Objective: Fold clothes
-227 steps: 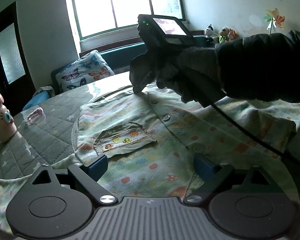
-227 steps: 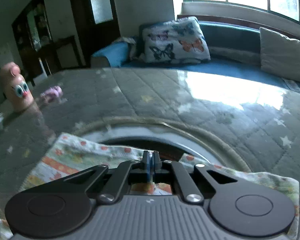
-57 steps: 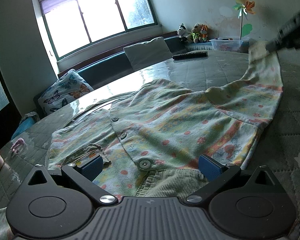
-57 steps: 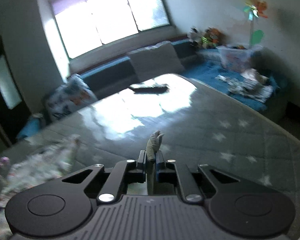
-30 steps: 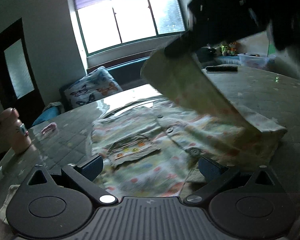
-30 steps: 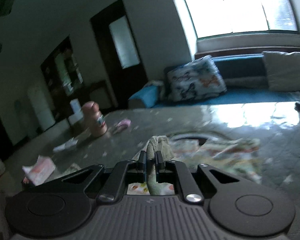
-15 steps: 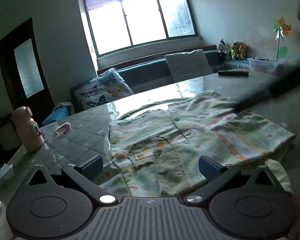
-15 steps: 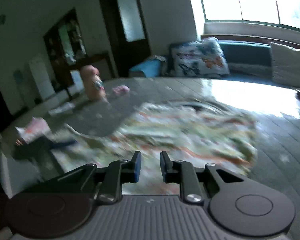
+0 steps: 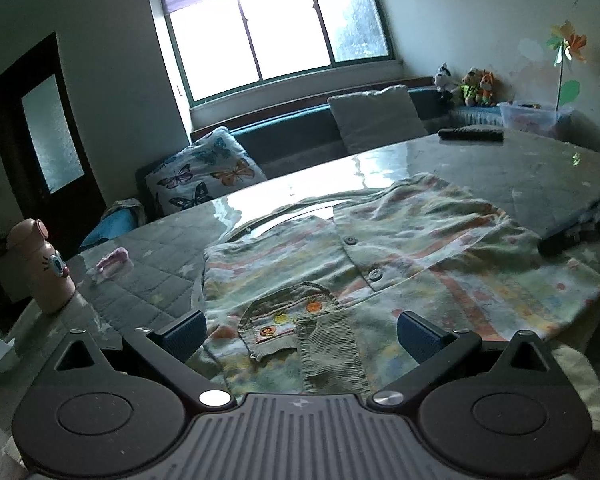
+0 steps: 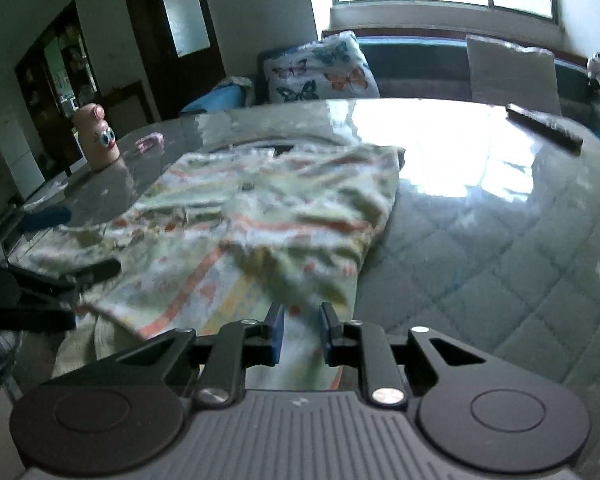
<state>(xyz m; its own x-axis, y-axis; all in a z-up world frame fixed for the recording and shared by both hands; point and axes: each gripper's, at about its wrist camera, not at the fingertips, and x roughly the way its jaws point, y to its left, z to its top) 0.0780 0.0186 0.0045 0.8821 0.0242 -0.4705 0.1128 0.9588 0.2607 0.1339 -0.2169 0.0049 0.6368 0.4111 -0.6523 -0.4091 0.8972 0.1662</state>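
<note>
A pale green patterned baby cardigan (image 9: pixel 380 264) with buttons and a small pocket lies flat on the quilted table (image 9: pixel 152 276). One sleeve is folded across its front, the ribbed cuff (image 9: pixel 332 352) lying near me. My left gripper (image 9: pixel 300 332) is open wide and empty just above the near hem. My right gripper (image 10: pixel 302 330) is partly open and empty over the cardigan's (image 10: pixel 268 216) right edge. The right gripper's tip also shows in the left wrist view (image 9: pixel 556 244) at the right. The left gripper shows in the right wrist view (image 10: pixel 60 280) at the left.
A pink bottle with a cat face (image 9: pixel 40 268) and a small pink item (image 9: pixel 114 262) stand on the table's left. A dark remote (image 9: pixel 470 134) lies at the far right. A bench with a butterfly cushion (image 9: pixel 204 176) and a grey cushion (image 9: pixel 376 118) runs under the window.
My right gripper carried the sleeve across the cardigan's front, let go of it and pulled back to the right, its jaws now wider apart. My left gripper stayed open.
</note>
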